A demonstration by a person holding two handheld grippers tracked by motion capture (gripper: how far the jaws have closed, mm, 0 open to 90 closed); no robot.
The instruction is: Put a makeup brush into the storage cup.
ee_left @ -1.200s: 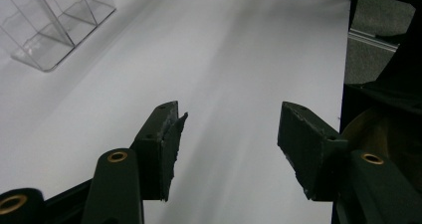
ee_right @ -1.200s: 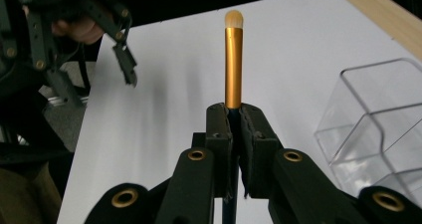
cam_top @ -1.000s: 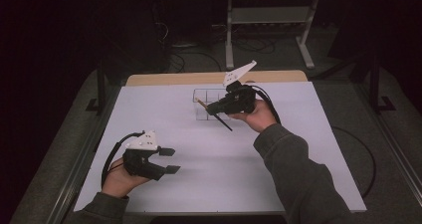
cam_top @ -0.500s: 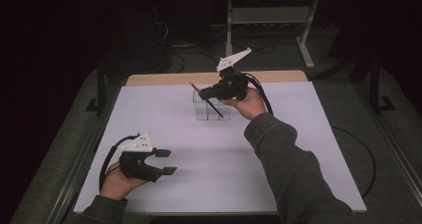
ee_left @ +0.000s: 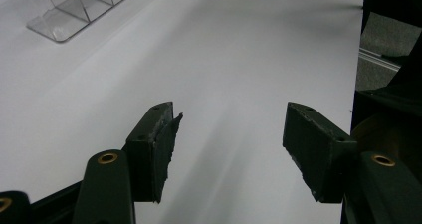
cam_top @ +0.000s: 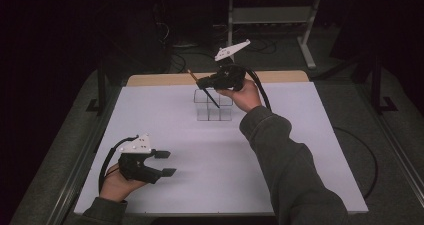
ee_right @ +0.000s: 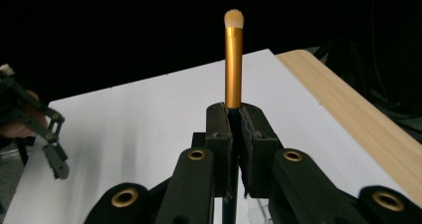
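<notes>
While the big white table (cam_top: pixel 300 150) takes up most of the high view, a strip of bare wood (cam_top: pixel 280 77) shows along its far edge. A person's right arm in a grey sleeve (cam_top: pixel 285 160) reaches up the table from the bottom.

Near the far middle of the table stands a clear plastic box (cam_top: pixel 214 106) split into small open squares. In the left gripper view it sits at the top left corner (ee_left: pixel 74 10).

The right gripper (cam_top: pixel 202 83) is up in the air just over that box. Its jaws are squeezed tight on a makeup brush (ee_right: pixel 233 59). The brush has a gold neck and a soft pale tip. In the high view its dark handle (cam_top: pixel 212 99) slants down toward the box, but I cannot tell if it touches it.

The left gripper (cam_top: pixel 166 163) is near the front left corner of the table, well apart from the box. Its jaws stand wide with nothing between them, just white table under them.
</notes>
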